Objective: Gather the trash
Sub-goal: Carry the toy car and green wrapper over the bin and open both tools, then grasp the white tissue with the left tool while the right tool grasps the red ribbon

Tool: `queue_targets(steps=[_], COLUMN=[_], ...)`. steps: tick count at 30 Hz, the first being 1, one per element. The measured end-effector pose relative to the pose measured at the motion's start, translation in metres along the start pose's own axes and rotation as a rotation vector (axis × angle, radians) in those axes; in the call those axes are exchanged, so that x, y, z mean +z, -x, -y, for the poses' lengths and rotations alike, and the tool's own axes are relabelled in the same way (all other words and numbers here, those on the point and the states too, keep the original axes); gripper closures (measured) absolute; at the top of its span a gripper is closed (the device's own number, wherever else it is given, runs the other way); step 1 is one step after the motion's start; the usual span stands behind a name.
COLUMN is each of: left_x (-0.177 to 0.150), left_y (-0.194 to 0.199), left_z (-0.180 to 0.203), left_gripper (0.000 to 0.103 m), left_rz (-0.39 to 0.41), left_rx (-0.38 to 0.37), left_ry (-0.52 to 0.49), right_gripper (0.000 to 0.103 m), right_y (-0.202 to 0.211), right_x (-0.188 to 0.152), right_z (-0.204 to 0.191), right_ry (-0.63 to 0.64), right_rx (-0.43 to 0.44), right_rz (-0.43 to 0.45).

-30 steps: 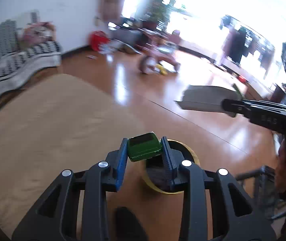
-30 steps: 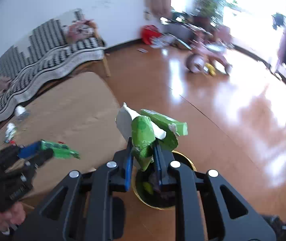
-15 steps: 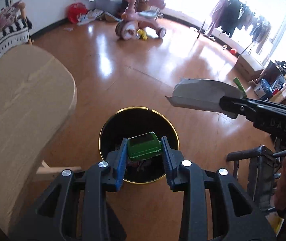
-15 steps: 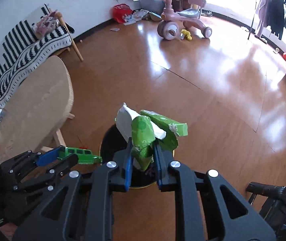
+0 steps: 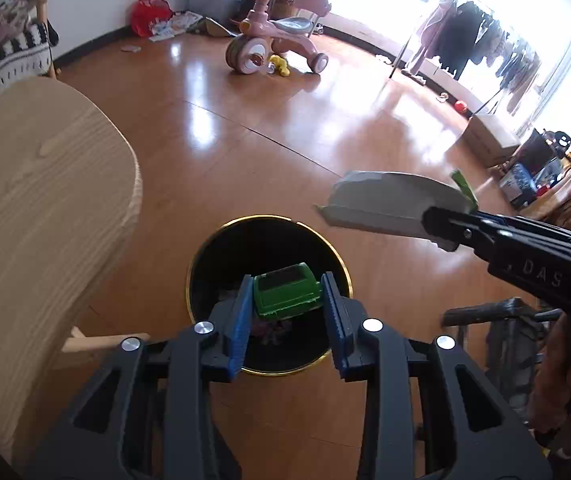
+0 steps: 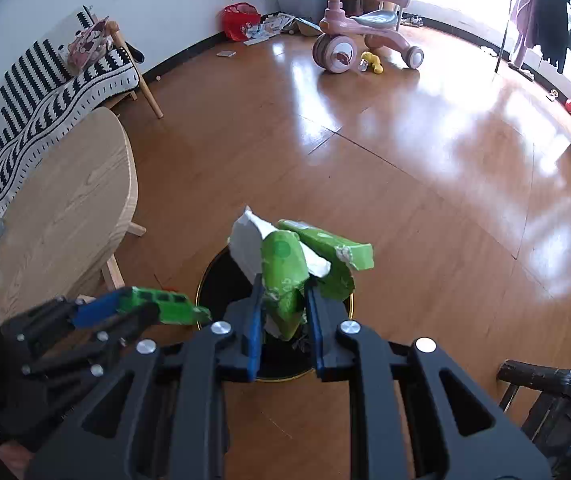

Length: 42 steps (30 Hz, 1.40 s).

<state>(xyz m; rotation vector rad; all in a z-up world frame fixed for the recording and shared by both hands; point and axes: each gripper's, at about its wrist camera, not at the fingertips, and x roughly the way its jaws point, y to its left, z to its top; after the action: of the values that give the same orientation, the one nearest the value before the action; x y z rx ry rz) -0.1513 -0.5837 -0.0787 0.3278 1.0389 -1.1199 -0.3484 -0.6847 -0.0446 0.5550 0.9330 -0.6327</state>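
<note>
- Left gripper (image 5: 287,312): you are clamping its blue-padded jaws on the green toy car (image 5: 287,290), and in the left wrist view the car is hanging directly over the mouth of the bin
- Green toy car: it is sitting level between the pads, roof up, at about 12 o'clock from the fingertips; in the right wrist view the same car (image 6: 165,305) is showing at 9 o'clock, its nose reaching the bin's left rim
- Right gripper (image 6: 283,312): you are pinching the green and white wrapper (image 6: 285,268) tightly between both pads
- Green and white wrapper: it is sticking up out of the jaws, white part fanning toward 11 o'clock, green flap toward 2 o'clock, above the bin; in the left wrist view its pale side (image 5: 389,204) is floating at 2 o'clock, beyond the bin's right rim
- Black bin with a gold rim (image 5: 201,256): it is standing on the wooden floor (image 5: 285,128) just beside the round wooden table (image 5: 37,200), with some trash lying dimly inside
- Pink tricycle (image 5: 273,46): it is standing well apart at 12 o'clock, near the far wall
- Striped sofa (image 6: 45,92): it is lying at 10 o'clock behind the table in the right wrist view
</note>
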Motion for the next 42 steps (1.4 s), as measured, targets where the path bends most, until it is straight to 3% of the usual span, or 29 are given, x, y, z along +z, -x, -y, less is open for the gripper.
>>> queue_targets(steps=[1,2,3,4,8,14,17,20,24,27,33,37,42], left_x=[0.0,-0.001,0.0,0.0,0.0,0.002,0.007,0.01,-0.002,-0.032,-0.13,-0.186,-0.239], left_y=[-0.001,0.0,0.0,0.001,0.003,0.026,0.055,0.109,0.179,0.233,0.322,0.367,0.395], left_z=[0.0,-0.001,-0.001,-0.001,-0.003,-0.018,-0.039,-0.078,-0.143,-0.208,-0.343,-0.409,-0.466], left_gripper=[0.052,0.045,0.039,0.038,0.035,0.019,0.013,0.011,0.009,0.008,0.008,0.008,0.008], left_rz=[-0.003,0.001,0.005,0.005,0.006,0.024,0.059,0.16,0.259,0.301,0.295,0.298,0.325], left_rx=[0.008,0.018,0.024,0.031,0.034,0.014,-0.017,0.074,0.264,0.383,0.638,0.699,0.705], left_ry=[0.001,0.0,-0.002,-0.003,0.008,0.087,0.147,0.152,0.151,0.206,0.335,0.454,0.594], right_gripper=[0.075,0.066,0.041,0.03,0.03,0.03,0.019,0.014,0.014,0.014,0.014,0.014,0.014], right_y=[0.001,0.003,0.005,0.008,0.013,0.026,0.041,0.052,0.058,0.051,0.029,0.016,0.001], right_x=[0.001,0.0,0.001,0.001,0.004,0.015,0.028,0.041,0.056,0.055,0.023,-0.014,-0.054], right_z=[0.001,0.003,0.004,0.004,0.004,-0.011,-0.035,-0.071,-0.158,-0.244,-0.431,-0.552,-0.643], right_ry=[-0.01,-0.017,-0.019,-0.014,-0.014,-0.005,0.006,0.033,0.109,0.205,0.406,0.525,0.638], right_rx=[0.004,0.003,-0.002,-0.003,-0.012,-0.005,0.017,0.059,0.17,0.258,0.431,0.539,0.593], right_rz=[-0.001,0.007,0.018,0.033,0.04,0.065,0.112,0.157,0.191,0.183,0.113,0.065,0.035])
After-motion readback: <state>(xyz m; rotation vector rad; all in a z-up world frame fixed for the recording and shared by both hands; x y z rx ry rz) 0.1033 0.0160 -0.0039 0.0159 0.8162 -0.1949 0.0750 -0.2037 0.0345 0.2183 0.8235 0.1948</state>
